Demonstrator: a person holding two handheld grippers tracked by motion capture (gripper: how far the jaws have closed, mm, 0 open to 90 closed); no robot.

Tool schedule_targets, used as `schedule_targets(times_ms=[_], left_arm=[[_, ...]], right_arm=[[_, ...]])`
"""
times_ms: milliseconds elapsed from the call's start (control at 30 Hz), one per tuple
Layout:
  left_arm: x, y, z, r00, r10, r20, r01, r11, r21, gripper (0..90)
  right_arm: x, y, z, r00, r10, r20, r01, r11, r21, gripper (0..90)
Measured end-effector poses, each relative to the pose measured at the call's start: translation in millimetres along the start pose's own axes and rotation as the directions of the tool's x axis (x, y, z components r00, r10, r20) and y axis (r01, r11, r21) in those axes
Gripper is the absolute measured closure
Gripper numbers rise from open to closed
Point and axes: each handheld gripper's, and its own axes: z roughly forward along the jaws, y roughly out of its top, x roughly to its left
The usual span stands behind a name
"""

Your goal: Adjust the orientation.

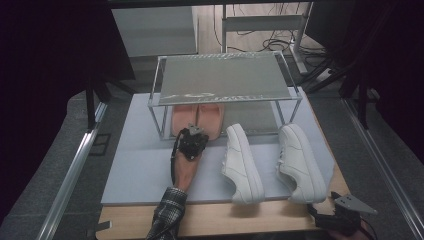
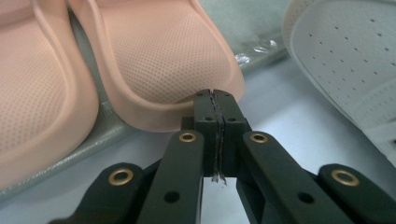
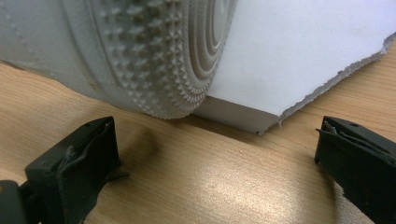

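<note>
The shoe rack [image 1: 225,80] stands at the far side of the pale mat [image 1: 145,165], and everything here is placed from it. On its low shelf, toward the left end, lies a pair of pink slippers [image 1: 196,120], toes pointing out toward the person. The left gripper [image 1: 191,142] sits just in front of the rack, right at those toes; in the left gripper view its jaws are pressed together with nothing between them, the tips touching or all but touching the rim of the right-hand slipper [image 2: 163,60] (which one, I can't tell). Two white sneakers [image 1: 242,162] [image 1: 300,162] lie on the mat in front of the rack's right half, apart from each other. The right gripper [image 1: 345,212] rests on the bare wooden table [image 1: 250,220], well clear of the rack, by the mat's near right corner. Its jaws stand wide apart and hold nothing, just short of the nearer sneaker's ridged sole [image 3: 159,56].
</note>
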Motion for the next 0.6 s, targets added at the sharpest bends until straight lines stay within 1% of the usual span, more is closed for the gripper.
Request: schedule_targets(times_ms=[167, 300, 367, 500, 600], left_arm=[[2.0, 4.8, 5.8, 0.9999, -0.010, -0.010, 0.010, 0.9999, 0.010, 88.9], [4.9, 8.4, 10.5, 0.9994, -0.021, -0.028, 0.022, 0.9995, 0.020, 89.0], [6.4, 9.3, 12.9, 0.9992, -0.030, -0.027, 0.030, 0.9992, 0.025, 88.9], [5.2, 6.0, 16.2, 0.9990, -0.036, -0.026, 0.037, 0.9988, 0.032, 88.9], [3.8, 4.9, 15.3, 0.9993, -0.030, -0.020, 0.031, 0.9989, 0.035, 88.9]], right_arm=[[0.0, 0.0, 0.0, 1.0000, 0.000, 0.000, 0.000, 1.000, 0.000, 0.0], [0.0, -0.1, 0.0, 1.0000, 0.000, -0.001, 0.000, 1.000, 0.000, 0.0], [0.0, -0.1, 0.0, 1.0000, 0.000, -0.001, 0.000, 1.000, 0.000, 0.0], [-0.2, -0.2, -0.1, 1.0000, -0.001, -0.002, 0.001, 1.000, -0.001, 0.0], [-0.1, -0.2, -0.1, 1.0000, -0.001, -0.002, 0.001, 1.000, -0.001, 0.0]])
